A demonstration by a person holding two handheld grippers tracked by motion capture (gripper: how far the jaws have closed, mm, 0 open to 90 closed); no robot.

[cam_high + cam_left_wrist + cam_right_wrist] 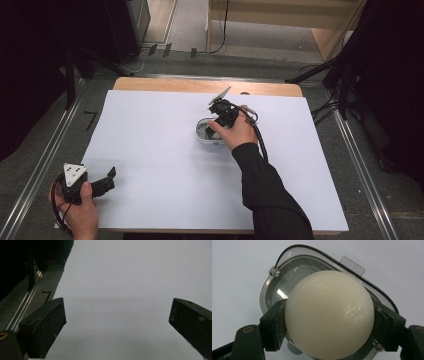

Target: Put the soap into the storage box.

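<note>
Cream ball [329,315] gripped in right claw [329,325] over clear container [274,290], left claw [117,325] wide open, white tabletop [150,145]

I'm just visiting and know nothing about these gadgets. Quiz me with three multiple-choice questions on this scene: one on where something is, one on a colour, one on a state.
1. Where is the left gripper?
A. Over the near left corner of the table
B. Above the container
C. At the far right edge

2. What colour is the ball?
A. Bright red
B. Cream white
C. Dark blue

3. What is the right gripper doing?
A. Hanging open and empty
B. Shut on the ball
C. Lying flat on the sheet

Answers:
1. A, the high view shows it near the white sheet's front left corner.
2. B, the right gripper view shows a pale cream surface.
3. B, both jaws press the ball's sides just above the clear container.
</note>
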